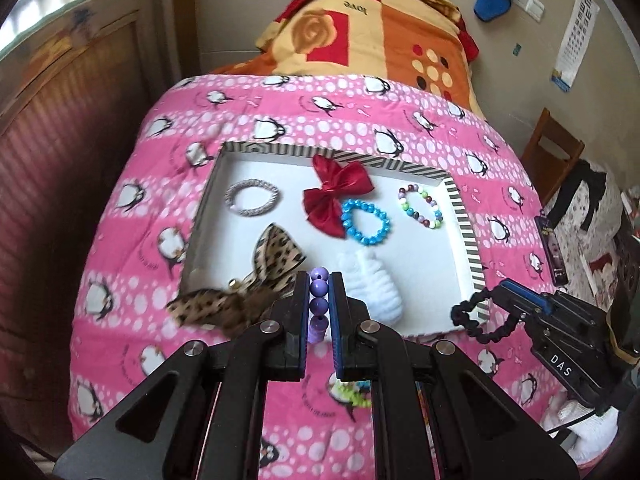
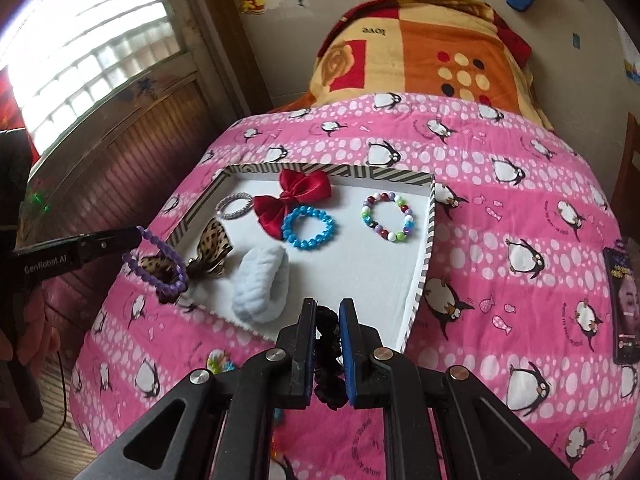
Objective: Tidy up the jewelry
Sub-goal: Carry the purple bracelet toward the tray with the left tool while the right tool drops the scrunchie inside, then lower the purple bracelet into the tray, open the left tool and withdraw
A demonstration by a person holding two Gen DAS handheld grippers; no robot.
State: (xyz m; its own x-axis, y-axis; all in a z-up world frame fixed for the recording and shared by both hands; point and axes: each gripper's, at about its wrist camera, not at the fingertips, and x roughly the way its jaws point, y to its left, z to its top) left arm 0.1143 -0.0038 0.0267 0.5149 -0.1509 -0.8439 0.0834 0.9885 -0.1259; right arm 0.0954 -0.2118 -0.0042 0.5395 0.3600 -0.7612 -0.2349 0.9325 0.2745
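Note:
A striped-rim white tray (image 1: 466, 220) (image 2: 424, 268) lies on the pink penguin quilt. In it are a silver bracelet (image 1: 251, 197), a red bow (image 1: 336, 194), a blue bead bracelet (image 1: 365, 222), a multicolour bead bracelet (image 1: 420, 206), a leopard bow (image 1: 260, 280) and a white scrunchie (image 1: 376, 284). My left gripper (image 1: 319, 280) is shut on a purple bead bracelet (image 1: 319, 296) (image 2: 160, 260) at the tray's near left corner. My right gripper (image 2: 327, 308) is shut on a black scrunchie (image 2: 328, 360) (image 1: 476, 316) at the tray's near edge.
A green and blue bead piece (image 1: 352, 394) (image 2: 218, 362) lies on the quilt below the tray. An orange blanket (image 1: 380, 40) is piled at the far end. A dark card (image 2: 624, 300) lies on the quilt's right. A wooden chair (image 1: 552, 156) stands on the right.

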